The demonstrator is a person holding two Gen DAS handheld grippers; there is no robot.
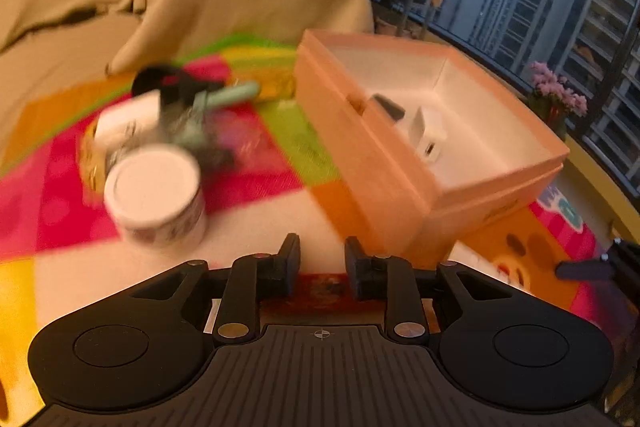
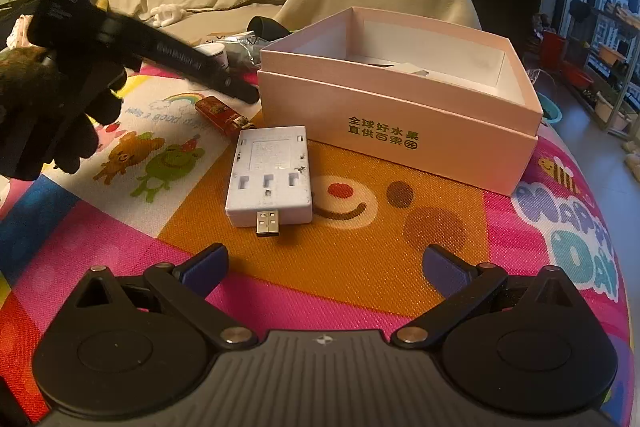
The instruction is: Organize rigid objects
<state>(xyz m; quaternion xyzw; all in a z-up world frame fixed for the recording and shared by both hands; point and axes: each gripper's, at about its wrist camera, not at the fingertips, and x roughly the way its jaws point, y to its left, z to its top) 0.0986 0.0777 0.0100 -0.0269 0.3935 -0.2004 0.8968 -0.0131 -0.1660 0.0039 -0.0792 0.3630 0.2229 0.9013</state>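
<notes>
Pink box (image 2: 400,115): matt cardboard. USB adapter (image 2: 270,179): scuffed white plastic. Play mat (image 2: 360,267): textured foam, probably. Lighter (image 2: 222,115): glossy red.

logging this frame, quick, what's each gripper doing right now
Left gripper: fingers partly open, a narrow gap, nothing between them.
Right gripper: fingers wide open, empty, just short of the white USB device.

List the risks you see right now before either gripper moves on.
1. The left gripper has its jaws narrowly apart over the red lighter, close to the pink box; a hurried grab may nudge the box or pinch the lighter off-centre.
2. The left view is motion-blurred, so aim near the white tub and the pile behind it is uncertain.
3. The right gripper is wide open before the white USB device, whose plug sticks out toward it.
</notes>
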